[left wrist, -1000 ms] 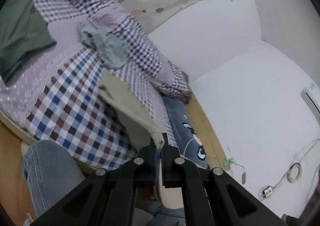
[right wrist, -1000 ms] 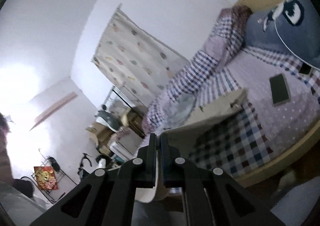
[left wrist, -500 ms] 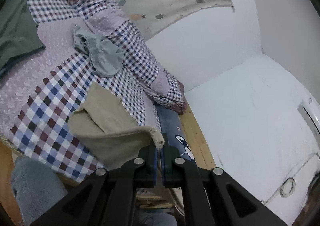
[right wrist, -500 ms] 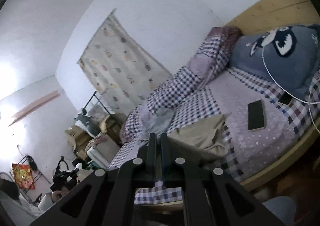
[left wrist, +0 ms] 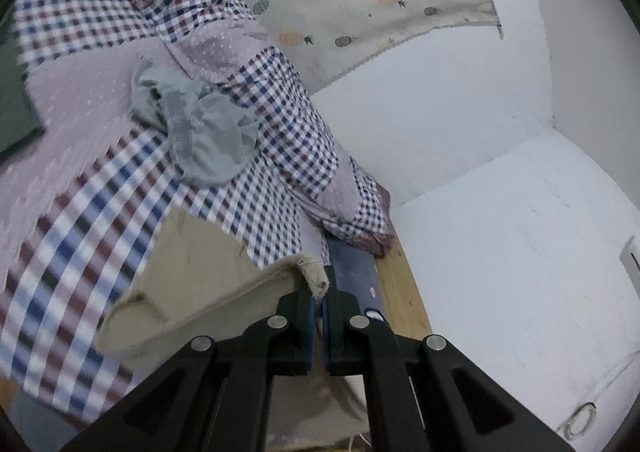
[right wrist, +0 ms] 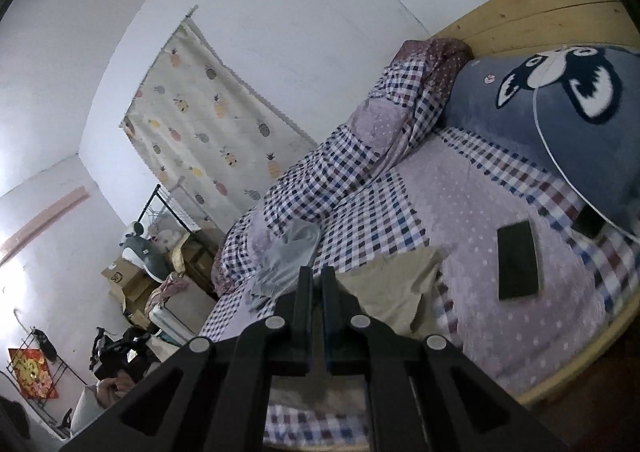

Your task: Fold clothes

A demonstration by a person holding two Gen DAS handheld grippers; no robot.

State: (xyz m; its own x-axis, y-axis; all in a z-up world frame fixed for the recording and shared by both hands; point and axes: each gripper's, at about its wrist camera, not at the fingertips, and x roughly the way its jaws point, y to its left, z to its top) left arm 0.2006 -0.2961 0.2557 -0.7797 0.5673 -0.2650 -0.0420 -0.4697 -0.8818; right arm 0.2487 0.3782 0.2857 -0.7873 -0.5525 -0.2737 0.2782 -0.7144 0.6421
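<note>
A beige garment (left wrist: pixel 208 272) stretches over the checked bedspread (left wrist: pixel 72 212). My left gripper (left wrist: pixel 319 286) is shut on its frayed corner, which pokes up between the pads. In the right wrist view the same beige garment (right wrist: pixel 394 286) lies just behind and to the right of my right gripper (right wrist: pixel 316 272). That gripper is shut, with cloth hanging below its fingers; the pinched edge itself is hidden. A crumpled grey garment (left wrist: pixel 204 136) lies further back on the bed, also visible as a grey garment (right wrist: pixel 290 252) past the right fingertips.
A rolled checked quilt (left wrist: pixel 280 104) runs along the wall side. A dark green garment (left wrist: pixel 14 104) lies at the left edge. A black phone (right wrist: pixel 518 260) and a grey animal-face pillow (right wrist: pixel 568 124) with a white cable sit near the wooden headboard (right wrist: pixel 532 12).
Both grippers have swept across toward the bed with the beige garment. The cloth, earlier hanging taut in the air, now spreads low over the bedspread.
</note>
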